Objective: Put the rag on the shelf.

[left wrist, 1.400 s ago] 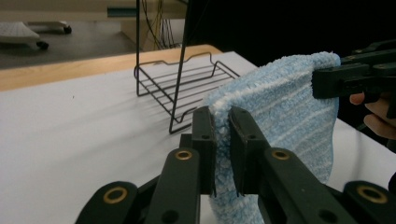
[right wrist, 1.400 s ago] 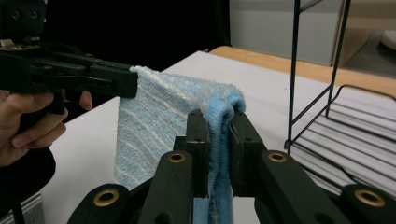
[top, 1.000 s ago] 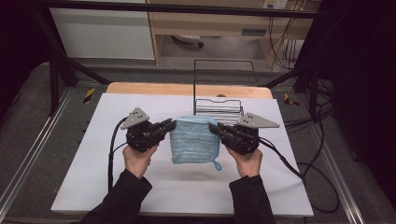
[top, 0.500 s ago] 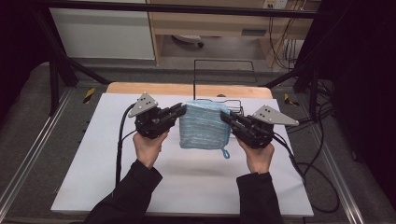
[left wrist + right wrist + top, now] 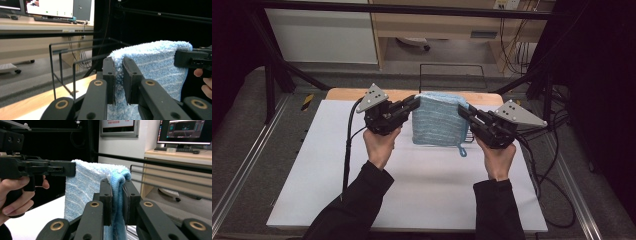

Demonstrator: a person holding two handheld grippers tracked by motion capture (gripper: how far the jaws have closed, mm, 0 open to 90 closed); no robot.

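A folded light-blue towel (image 5: pixel 439 120) hangs in the air above the white table, stretched between my two grippers. My left gripper (image 5: pixel 416 102) is shut on the towel's upper left corner; in the left gripper view the pads (image 5: pixel 110 80) pinch the towel (image 5: pixel 155 65) edge. My right gripper (image 5: pixel 461 111) is shut on the upper right corner, where the towel (image 5: pixel 85 187) is bunched between the pads (image 5: pixel 106 200). A small blue loop (image 5: pixel 461 150) dangles from the towel's lower right corner. Both jaws point inward toward each other.
A black wire rack (image 5: pixel 453 77) stands at the table's far edge, right behind the towel, also seen as the rack (image 5: pixel 62 67) in the left gripper view. The white table top (image 5: pixel 422 190) lies below. Cables (image 5: pixel 557 190) trail off at the right.
Both hands have risen and moved toward the far side, lifting the towel off the table. It now hangs in front of the wire rack. Both grips stay the same.
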